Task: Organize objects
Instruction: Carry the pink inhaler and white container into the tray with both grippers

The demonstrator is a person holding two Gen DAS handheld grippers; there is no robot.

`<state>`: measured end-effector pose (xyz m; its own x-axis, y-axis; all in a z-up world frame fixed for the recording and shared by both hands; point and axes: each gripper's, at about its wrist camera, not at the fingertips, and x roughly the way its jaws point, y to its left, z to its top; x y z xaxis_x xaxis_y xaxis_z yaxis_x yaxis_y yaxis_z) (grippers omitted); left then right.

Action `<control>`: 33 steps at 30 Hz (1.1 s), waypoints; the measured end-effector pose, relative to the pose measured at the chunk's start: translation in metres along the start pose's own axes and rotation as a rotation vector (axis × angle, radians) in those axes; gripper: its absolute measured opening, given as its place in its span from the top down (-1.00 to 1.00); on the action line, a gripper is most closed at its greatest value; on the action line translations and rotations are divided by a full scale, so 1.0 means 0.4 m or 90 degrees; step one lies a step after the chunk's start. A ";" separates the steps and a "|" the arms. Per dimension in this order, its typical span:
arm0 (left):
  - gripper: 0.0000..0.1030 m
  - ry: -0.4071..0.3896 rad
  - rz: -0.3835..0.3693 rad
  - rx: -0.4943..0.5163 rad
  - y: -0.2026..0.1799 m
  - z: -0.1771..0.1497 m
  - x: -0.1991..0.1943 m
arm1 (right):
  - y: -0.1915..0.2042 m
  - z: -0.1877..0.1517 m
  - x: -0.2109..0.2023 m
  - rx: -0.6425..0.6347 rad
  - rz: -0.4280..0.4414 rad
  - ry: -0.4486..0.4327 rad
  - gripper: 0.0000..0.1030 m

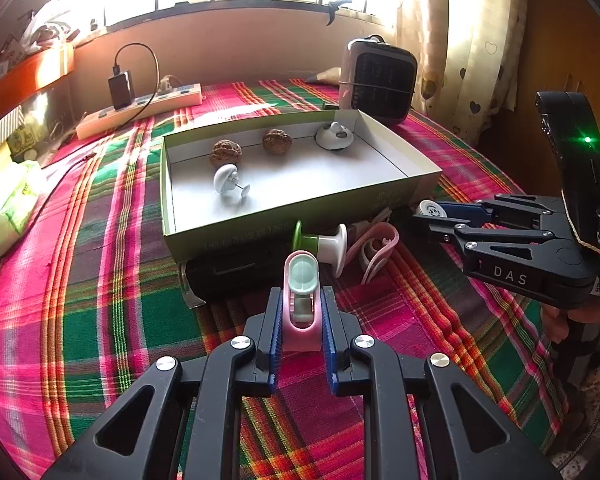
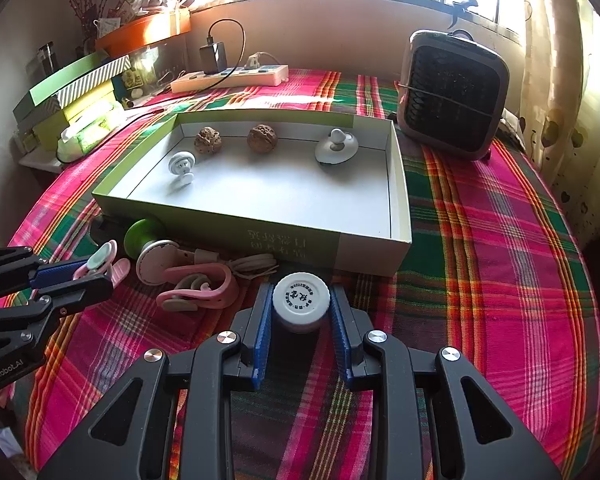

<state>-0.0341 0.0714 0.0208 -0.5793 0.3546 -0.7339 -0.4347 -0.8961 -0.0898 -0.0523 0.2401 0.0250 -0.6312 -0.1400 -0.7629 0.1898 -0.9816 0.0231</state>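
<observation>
- Two grippers are pointing down at the plaid tablecloth [image 2: 500,240], near the open box [image 2: 398,184].
- Left gripper [image 1: 301,308] is pinching a pink clip [image 1: 301,300], just in front of the box.
- Right gripper [image 2: 301,312] is squeezing a white round jar [image 2: 301,302] by its sides.
- Print on the jar lid is staying too small to read.

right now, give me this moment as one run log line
left hand-held gripper: shut on pink clip | right hand-held gripper: shut on white round jar | box: two walnuts, two white pieces
</observation>
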 end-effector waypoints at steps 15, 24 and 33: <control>0.69 -0.031 0.007 -0.006 0.005 0.048 -0.037 | 0.010 0.052 -0.044 -0.007 0.013 -0.037 0.45; 0.69 -0.026 0.013 -0.014 0.024 0.084 -0.019 | 0.019 0.106 -0.040 -0.016 0.024 -0.052 0.45; 0.69 -0.020 0.007 -0.035 0.052 0.128 0.016 | 0.023 0.172 -0.006 -0.032 0.036 -0.048 0.45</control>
<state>-0.0821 0.0686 0.0485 -0.6058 0.3528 -0.7131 -0.3908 -0.9127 -0.1195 -0.1007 0.2223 0.0713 -0.6734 -0.2062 -0.7099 0.2627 -0.9644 0.0308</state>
